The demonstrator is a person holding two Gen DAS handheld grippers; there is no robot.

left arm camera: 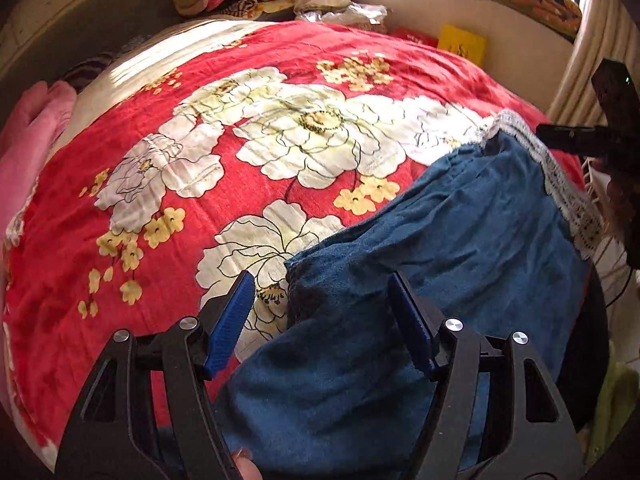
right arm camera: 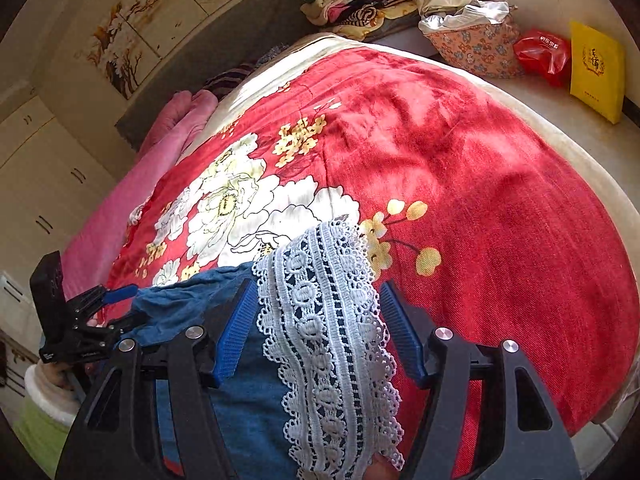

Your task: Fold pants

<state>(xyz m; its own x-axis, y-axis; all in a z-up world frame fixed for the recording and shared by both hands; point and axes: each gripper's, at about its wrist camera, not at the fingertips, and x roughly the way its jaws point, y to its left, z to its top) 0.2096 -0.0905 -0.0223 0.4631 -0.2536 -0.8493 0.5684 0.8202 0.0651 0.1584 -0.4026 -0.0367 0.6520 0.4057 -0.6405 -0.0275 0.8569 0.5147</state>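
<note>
Blue pants (left arm camera: 420, 248) with a white lace trim (right arm camera: 332, 340) are lying across the near edge of a bed, spread over a red blanket (left arm camera: 224, 92) printed with large white and yellow flowers. The left gripper (left arm camera: 322, 304) is hovering low over the pants, its two blue-padded fingers (left arm camera: 230, 322) standing wide apart with blue cloth lying between and beneath them, and nothing pinched. The right gripper (right arm camera: 316, 312) is likewise standing spread open, its fingers (right arm camera: 236, 332) sitting on either side of the lace trim, which is running up between them and out onto the blanket; whether the pads are touching the lace cannot be told. In the left wrist view the lace is running along the far right side of the pants, close to the right gripper's black body at the frame's edge. In the right wrist view the left gripper is showing at lower left, beside a bunched fold of blue cloth. A pink blanket (right arm camera: 160, 160) is lying along the bed's far left side, a pile of folded clothes (right arm camera: 352, 4) is sitting beyond the head of the bed, and a yellow bag (right arm camera: 596, 70) and a red bag (right arm camera: 544, 54) are resting near the wall.
</note>
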